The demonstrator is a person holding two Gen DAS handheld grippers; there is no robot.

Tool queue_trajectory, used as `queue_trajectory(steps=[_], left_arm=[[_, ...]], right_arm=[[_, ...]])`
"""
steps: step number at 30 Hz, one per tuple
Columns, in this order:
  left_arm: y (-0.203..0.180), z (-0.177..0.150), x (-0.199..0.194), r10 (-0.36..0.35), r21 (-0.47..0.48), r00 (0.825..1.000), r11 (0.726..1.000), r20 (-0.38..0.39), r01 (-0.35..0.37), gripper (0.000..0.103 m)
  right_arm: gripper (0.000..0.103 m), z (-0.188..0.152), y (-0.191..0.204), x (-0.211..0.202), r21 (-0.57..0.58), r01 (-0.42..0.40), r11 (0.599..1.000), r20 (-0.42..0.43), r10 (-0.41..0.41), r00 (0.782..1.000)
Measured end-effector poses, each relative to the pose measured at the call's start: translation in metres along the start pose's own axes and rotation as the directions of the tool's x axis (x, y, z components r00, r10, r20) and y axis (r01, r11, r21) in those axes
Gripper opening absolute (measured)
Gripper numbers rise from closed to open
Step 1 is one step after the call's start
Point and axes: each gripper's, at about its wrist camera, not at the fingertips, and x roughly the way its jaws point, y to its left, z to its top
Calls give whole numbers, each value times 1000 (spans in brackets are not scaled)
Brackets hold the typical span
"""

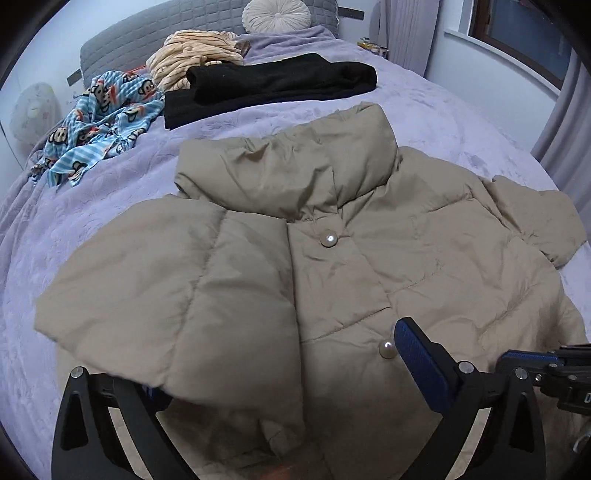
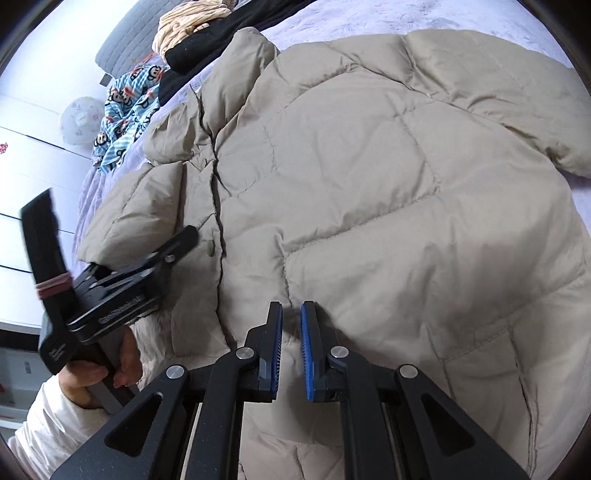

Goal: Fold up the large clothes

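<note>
A beige puffer jacket (image 1: 332,258) with pearl buttons (image 1: 328,239) lies front up on the lilac bedspread (image 1: 110,206), collar toward the headboard. Its left sleeve (image 1: 166,295) is folded across the chest. My left gripper (image 1: 280,365) is wide open over the jacket's lower front; its left finger is hidden under the folded sleeve's edge, its blue-padded right finger (image 1: 421,365) shows. In the right wrist view the jacket (image 2: 388,184) fills the frame. My right gripper (image 2: 291,314) is nearly shut, its tips pinching a small fold of the jacket near the hem. The left gripper (image 2: 173,254) shows there too.
Farther up the bed lie a folded black garment (image 1: 280,81), a blue cartoon-print cloth (image 1: 99,122) and a cream striped blanket (image 1: 195,55). A round white cushion (image 1: 277,14) leans on the grey headboard (image 1: 147,37). A window (image 1: 524,33) and curtains stand right.
</note>
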Motion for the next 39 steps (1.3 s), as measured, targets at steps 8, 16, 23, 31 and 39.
queue_trajectory(steps=[8, 16, 23, 31, 39], left_arm=[[122, -39, -59, 58, -281, 996, 959, 63, -38, 103], [267, -66, 4, -169, -665, 985, 737, -13, 118, 103], [261, -47, 38, -333, -717, 938, 630, 100, 300, 32], [199, -14, 29, -16, -417, 1000, 909, -12, 10, 32], [201, -13, -3, 228, -355, 974, 910, -8, -216, 59]], right_arm=[[94, 6, 79, -24, -274, 108, 956, 111, -80, 991], [94, -16, 230, 41, -705, 310, 637, 251, -184, 950], [51, 9, 238, 81, -666, 443, 600, 353, -270, 896], [5, 59, 65, 26, -69, 122, 990, 200, -107, 974], [18, 52, -5, 31, 112, -22, 993, 98, 11, 995]])
